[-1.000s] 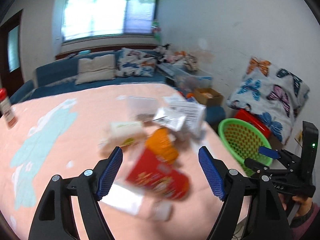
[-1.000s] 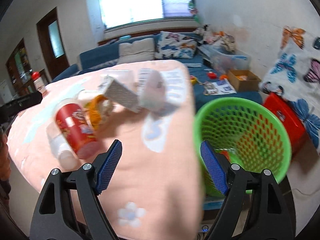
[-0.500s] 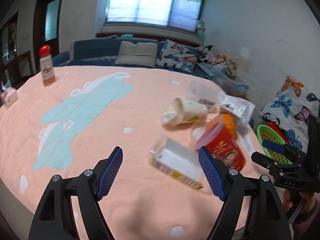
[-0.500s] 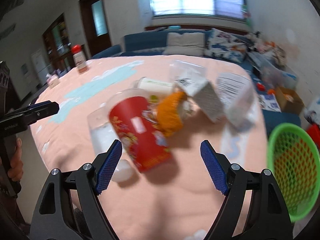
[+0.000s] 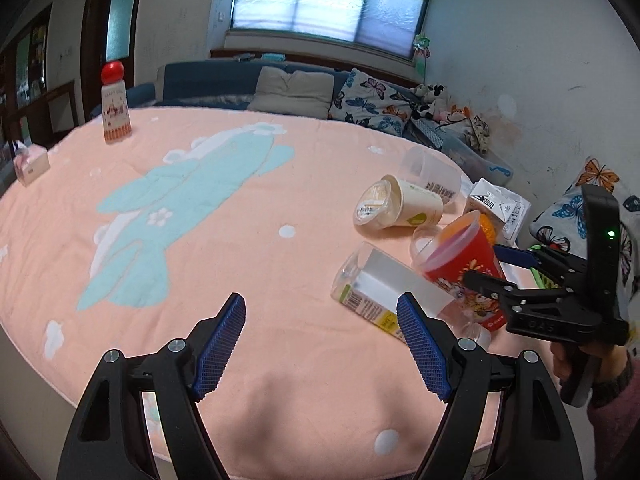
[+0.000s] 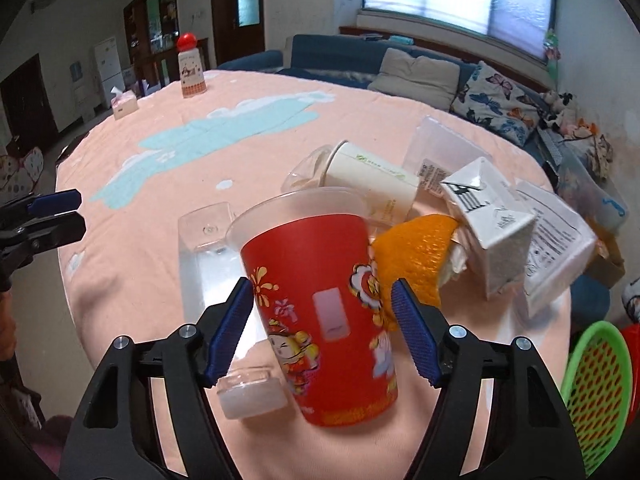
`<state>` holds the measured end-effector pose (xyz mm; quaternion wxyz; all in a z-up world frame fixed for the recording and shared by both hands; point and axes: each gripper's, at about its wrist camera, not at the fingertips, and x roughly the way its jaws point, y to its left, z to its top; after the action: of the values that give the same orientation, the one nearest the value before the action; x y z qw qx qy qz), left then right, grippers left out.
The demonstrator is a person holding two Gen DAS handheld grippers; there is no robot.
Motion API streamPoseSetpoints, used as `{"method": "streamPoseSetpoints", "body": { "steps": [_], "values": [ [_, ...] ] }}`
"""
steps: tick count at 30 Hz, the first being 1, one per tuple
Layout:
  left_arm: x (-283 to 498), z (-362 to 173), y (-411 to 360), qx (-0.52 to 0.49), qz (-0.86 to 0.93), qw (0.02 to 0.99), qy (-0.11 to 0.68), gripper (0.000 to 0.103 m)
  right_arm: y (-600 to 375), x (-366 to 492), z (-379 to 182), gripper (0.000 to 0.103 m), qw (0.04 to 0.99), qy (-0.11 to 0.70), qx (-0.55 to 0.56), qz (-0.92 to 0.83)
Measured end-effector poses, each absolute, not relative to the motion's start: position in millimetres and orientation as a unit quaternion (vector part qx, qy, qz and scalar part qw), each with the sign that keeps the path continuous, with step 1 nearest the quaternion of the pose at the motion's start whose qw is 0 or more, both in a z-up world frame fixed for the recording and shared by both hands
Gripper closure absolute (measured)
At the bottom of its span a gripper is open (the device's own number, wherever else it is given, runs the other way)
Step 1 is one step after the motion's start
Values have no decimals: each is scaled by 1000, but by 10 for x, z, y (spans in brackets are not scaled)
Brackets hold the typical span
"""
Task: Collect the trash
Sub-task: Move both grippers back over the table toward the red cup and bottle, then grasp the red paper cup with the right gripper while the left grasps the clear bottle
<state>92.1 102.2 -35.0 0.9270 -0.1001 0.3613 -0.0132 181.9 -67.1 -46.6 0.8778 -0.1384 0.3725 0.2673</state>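
Note:
A pile of trash lies at the right side of the pink table cloth (image 5: 240,280). In the right wrist view my right gripper (image 6: 322,330) is open, its blue pads on either side of a lying red printed cup (image 6: 320,304) without pressing it. Around the cup are a clear box (image 6: 204,256), orange peel (image 6: 416,252), a white carton (image 6: 492,220), a paper cup (image 6: 372,184) and a clear cup (image 6: 440,148). My left gripper (image 5: 320,344) is open and empty, just left of the clear box (image 5: 384,288). The right gripper (image 5: 500,268) shows over the red cup (image 5: 464,256).
A green mesh basket (image 6: 600,396) stands on the floor right of the table, next to a red bin. A red-capped bottle (image 5: 114,104) and a small tissue box (image 5: 30,164) stand at the table's far left. A blue sofa with cushions lies behind.
My right gripper swung left from the green basket onto the red cup, which now sits between its pads. My left gripper turned left and drew back, with the pile now at its right.

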Motion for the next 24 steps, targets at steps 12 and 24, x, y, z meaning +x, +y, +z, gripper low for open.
{"method": "streamPoseSetpoints", "body": {
  "steps": [12, 24],
  "values": [
    [1159, -548, 867, -163, -30, 892, 421, 28, -673, 1806, -549, 33, 871, 367, -162, 282],
    [1434, -606, 570, -208, -25, 865, 457, 28, -1196, 1524, -356, 34, 900, 334, -82, 267]
  ]
}}
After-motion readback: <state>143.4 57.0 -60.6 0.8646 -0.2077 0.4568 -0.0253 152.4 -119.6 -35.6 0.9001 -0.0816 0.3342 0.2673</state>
